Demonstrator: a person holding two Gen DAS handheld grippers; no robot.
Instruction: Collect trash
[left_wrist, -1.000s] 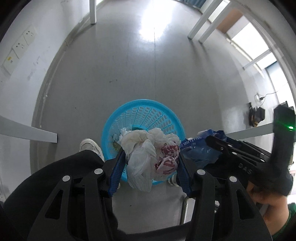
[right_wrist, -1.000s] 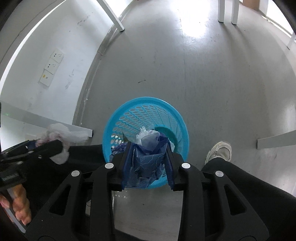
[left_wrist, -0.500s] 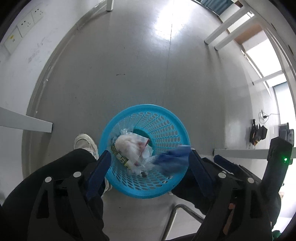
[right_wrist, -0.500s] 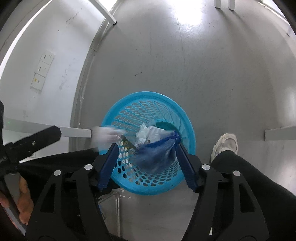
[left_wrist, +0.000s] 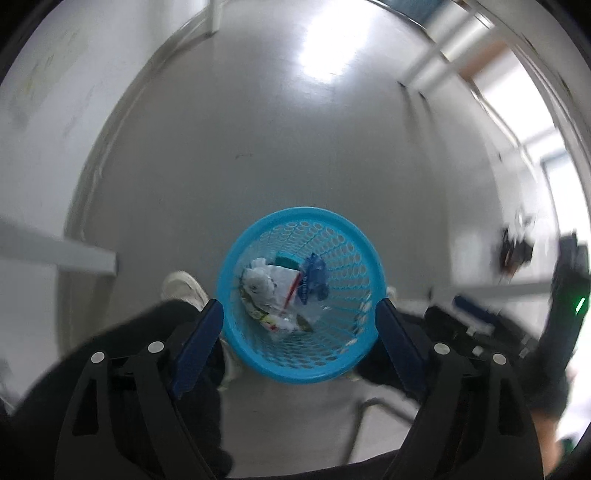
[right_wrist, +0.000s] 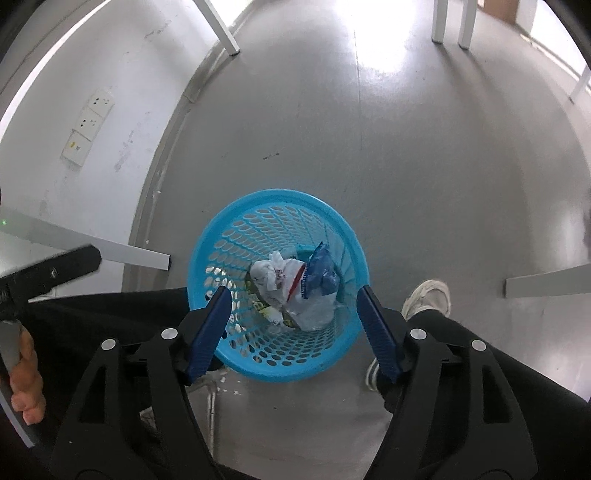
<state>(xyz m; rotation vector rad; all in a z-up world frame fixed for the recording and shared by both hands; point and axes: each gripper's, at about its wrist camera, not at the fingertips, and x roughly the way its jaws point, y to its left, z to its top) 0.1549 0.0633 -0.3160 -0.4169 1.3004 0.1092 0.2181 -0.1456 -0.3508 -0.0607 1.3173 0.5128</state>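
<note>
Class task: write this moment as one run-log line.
left gripper: open, empty | right gripper: opening, empty | white bag, blue wrapper: in blue basket

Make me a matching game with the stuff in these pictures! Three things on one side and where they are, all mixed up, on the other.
Things:
1. blue wrapper
2. white shoe
3. wall sockets

Places:
A. on the white wall
B. inside the blue basket, beside the white bag
C. on the grey floor, next to the basket

Pairs: 1-B, 2-C, 3-A
</note>
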